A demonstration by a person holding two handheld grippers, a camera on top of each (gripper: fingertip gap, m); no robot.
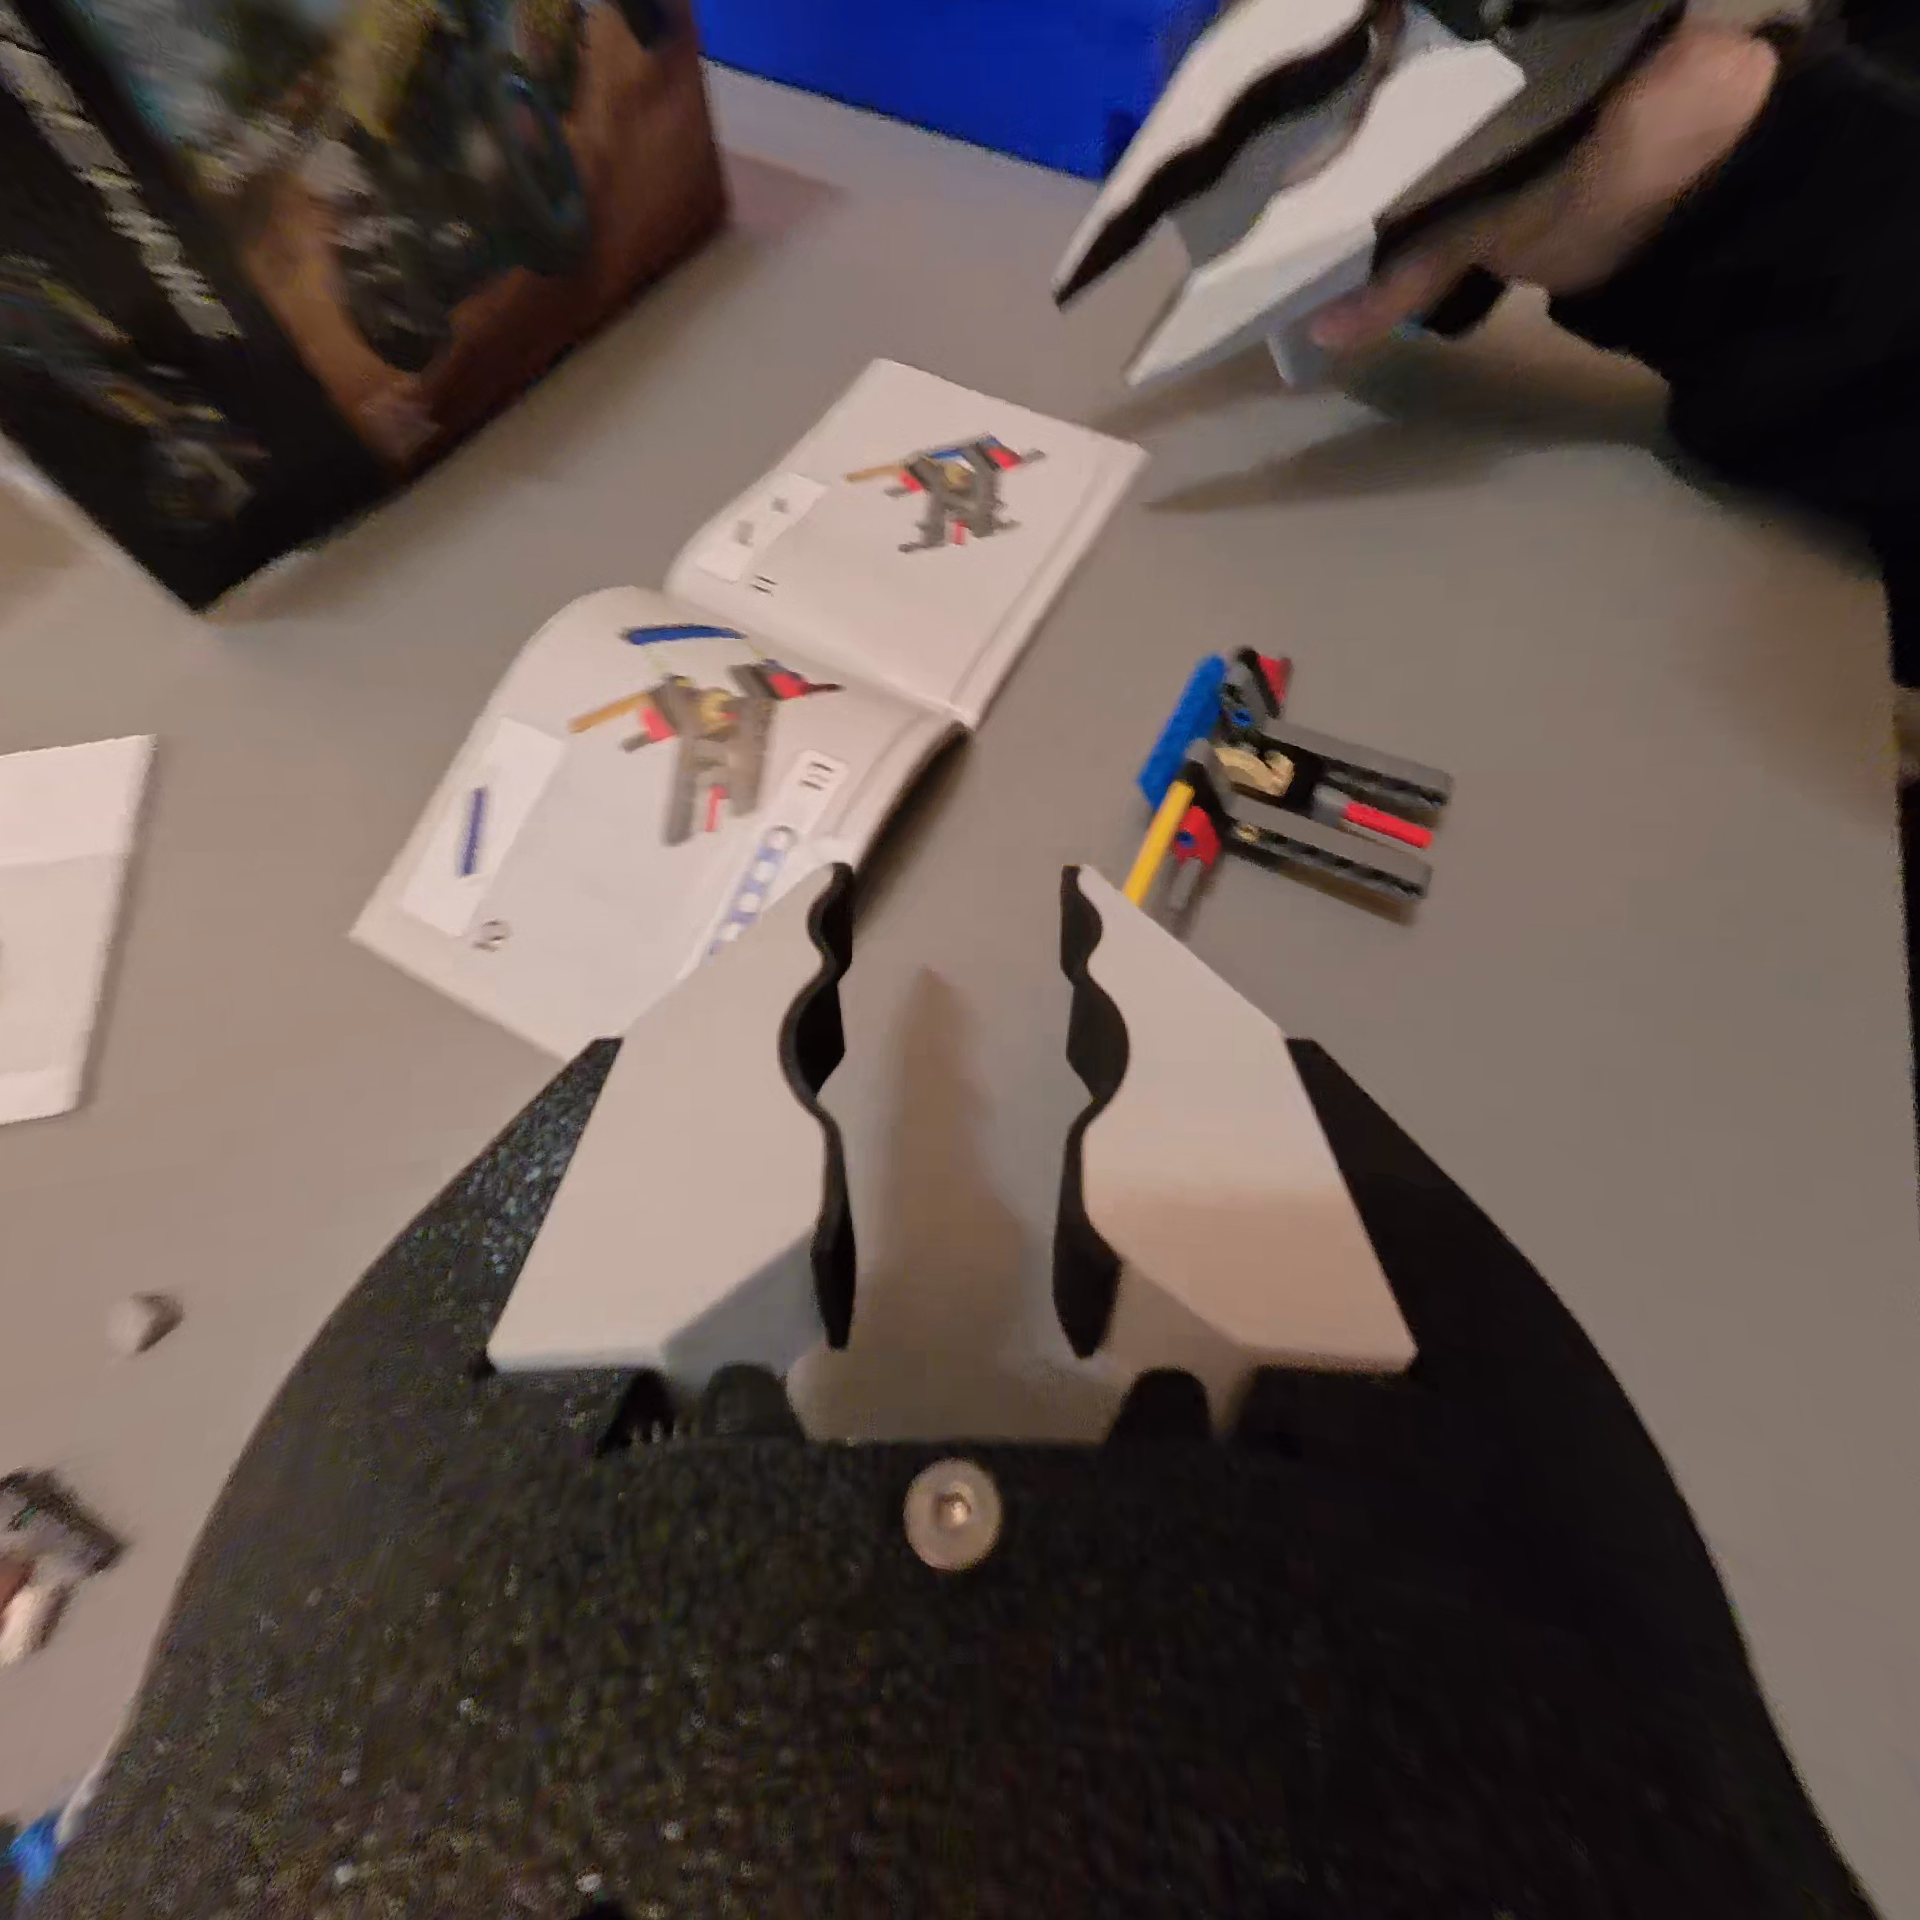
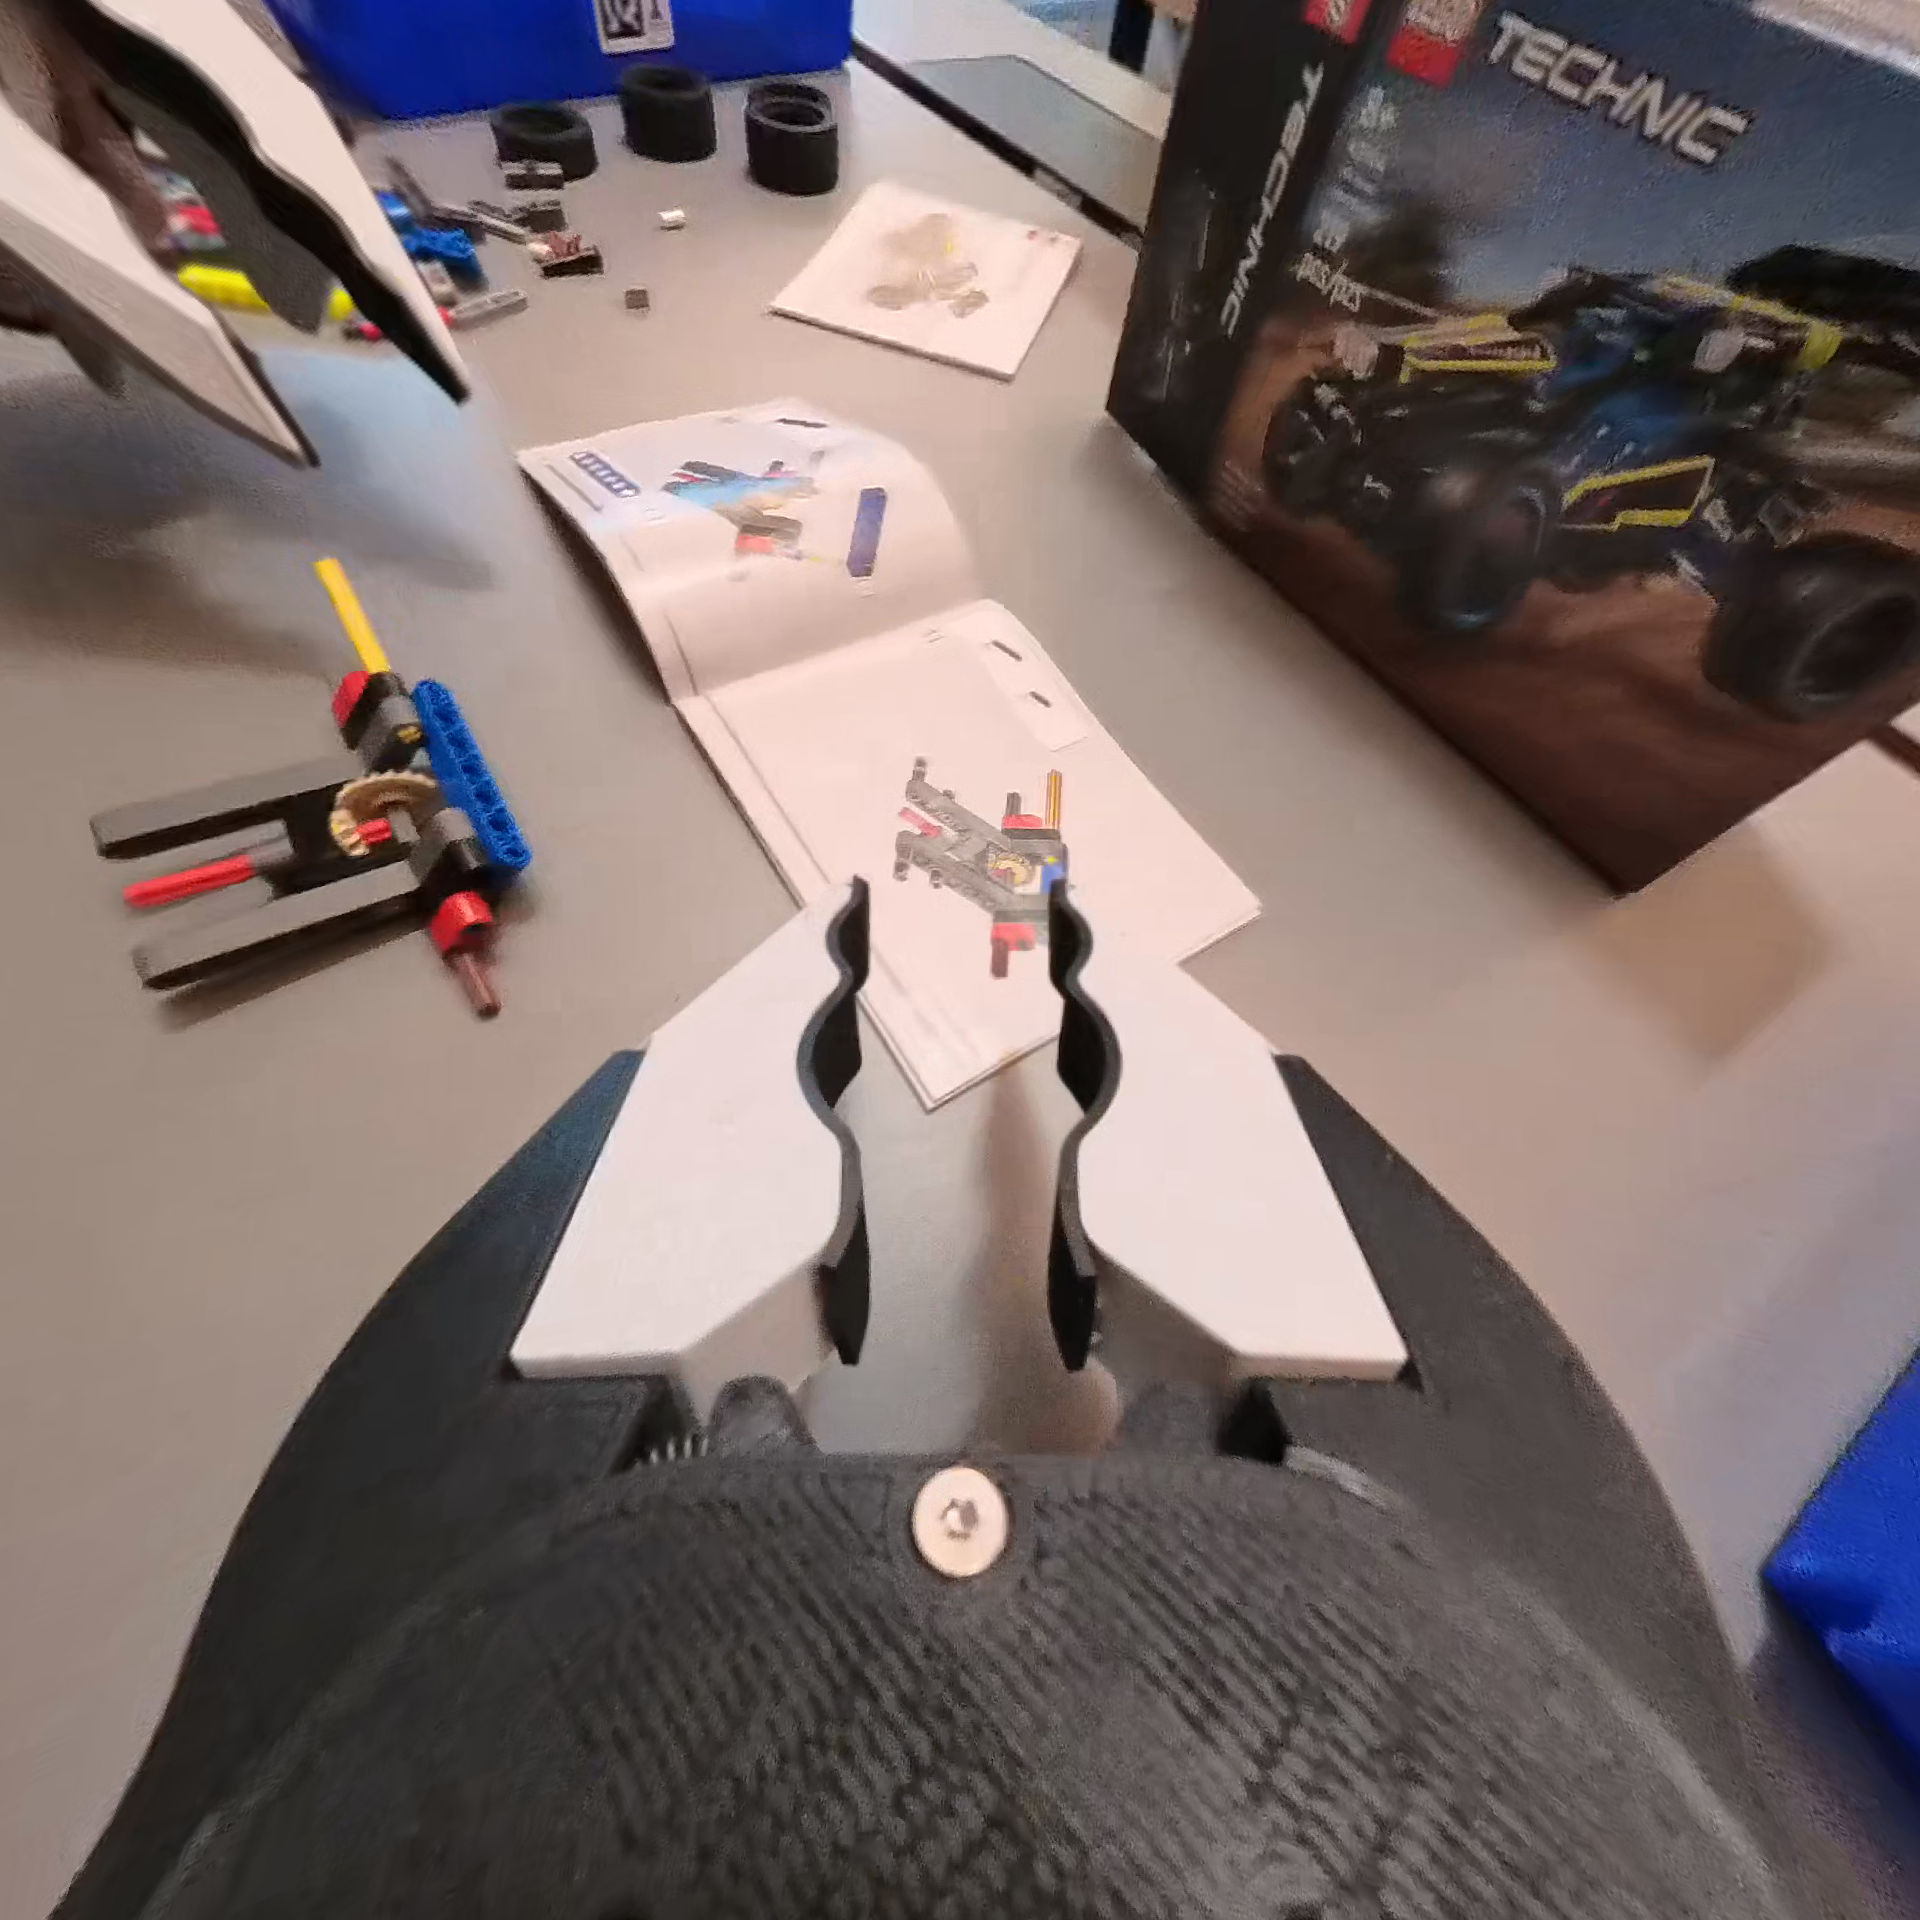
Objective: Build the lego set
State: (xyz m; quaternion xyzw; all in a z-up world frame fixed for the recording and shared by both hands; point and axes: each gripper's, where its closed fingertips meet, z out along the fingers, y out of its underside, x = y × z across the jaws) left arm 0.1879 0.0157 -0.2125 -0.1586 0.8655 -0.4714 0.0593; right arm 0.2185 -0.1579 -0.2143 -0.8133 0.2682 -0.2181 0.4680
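Hovered above the grey table (image 2: 1351, 1091): left gripper (image 1: 956, 883), white fingers apart and empty, just beside the small partly built lego assembly of black beams, blue beam, yellow axle and red pins (image 1: 1278, 790). Also hovered, right gripper (image 2: 956, 904), fingers apart and empty, over the open white instruction booklet (image 2: 831, 644). Lay flat between booklet and table edge, that assembly. Stood upright behind, dark printed cardboard box (image 2: 1558, 416).
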